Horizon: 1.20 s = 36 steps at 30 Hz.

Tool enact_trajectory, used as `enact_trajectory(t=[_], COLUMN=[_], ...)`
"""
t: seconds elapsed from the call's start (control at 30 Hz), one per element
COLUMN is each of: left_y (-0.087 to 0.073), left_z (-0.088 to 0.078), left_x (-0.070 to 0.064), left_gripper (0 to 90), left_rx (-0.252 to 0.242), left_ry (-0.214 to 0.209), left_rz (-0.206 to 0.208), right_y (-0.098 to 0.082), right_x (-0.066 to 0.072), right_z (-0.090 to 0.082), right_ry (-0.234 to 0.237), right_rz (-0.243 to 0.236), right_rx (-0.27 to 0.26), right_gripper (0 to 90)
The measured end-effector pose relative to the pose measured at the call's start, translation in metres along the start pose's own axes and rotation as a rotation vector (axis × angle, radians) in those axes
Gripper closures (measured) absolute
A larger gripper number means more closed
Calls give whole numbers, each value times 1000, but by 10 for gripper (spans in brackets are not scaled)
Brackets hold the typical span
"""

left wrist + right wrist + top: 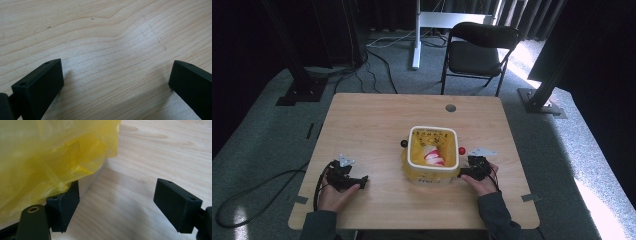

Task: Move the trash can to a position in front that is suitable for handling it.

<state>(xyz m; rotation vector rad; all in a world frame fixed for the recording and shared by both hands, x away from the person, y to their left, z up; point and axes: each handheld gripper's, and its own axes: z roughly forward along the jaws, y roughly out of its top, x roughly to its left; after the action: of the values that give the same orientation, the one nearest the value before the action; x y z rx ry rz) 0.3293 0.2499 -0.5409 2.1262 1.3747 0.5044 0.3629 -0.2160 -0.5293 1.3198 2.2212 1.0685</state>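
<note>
The tabletop [105, 37] is pale wood, smooth with visible grain and a soft sheen. The yellow bag [50, 157] is thin, crinkled, translucent glossy plastic. The right tongs [116, 205] are matt black plastic.

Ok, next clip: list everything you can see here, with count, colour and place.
Table: one, light wood, centre of the high view.
Bin: one, white-rimmed, lined with a yellow plastic bag, on the table right of centre.
Wrapper in the bin: one, red and white; what it is cannot be told.
Knobs on the bin's sides: one black, one red.
Folding chair: one, black, behind the table.
Cables: several, black and white, on the grey carpet.
Left hand-held gripper: black, open, over bare table.
Right hand-held gripper: black, open, at the bin's right side.
</note>
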Motion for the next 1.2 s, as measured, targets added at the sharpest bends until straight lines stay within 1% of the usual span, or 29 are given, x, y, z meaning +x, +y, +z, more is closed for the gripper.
enact_trajectory(t=[0.17, 0.37, 0.53, 0.67, 0.87, 1.2], left_y=[0, 0, 0, 0, 0, 0], left_z=[0, 0, 0, 0, 0, 0], left_x=[0, 0, 0, 0, 0, 0], left_gripper=[2, 2, 2, 2, 2, 2], left_rx=[-1, -1, -3, -2, -4, -1], left_ry=[0, 0, -1, -1, -1, -1], left_rz=[-1, 0, 0, 1, 0, 1], right_y=[8, 18, 22, 24, 22, 9], right_x=[3, 10, 16, 19, 14, -1], right_z=[7, 20, 27, 30, 25, 10], right_ry=[1, 1, 8, 5, -12, -39], right_rz=[2, 5, 7, -1, -12, -25], right_rx=[-3, -5, -8, -6, 2, 28], right_gripper=[201, 202, 202, 201, 200, 194])
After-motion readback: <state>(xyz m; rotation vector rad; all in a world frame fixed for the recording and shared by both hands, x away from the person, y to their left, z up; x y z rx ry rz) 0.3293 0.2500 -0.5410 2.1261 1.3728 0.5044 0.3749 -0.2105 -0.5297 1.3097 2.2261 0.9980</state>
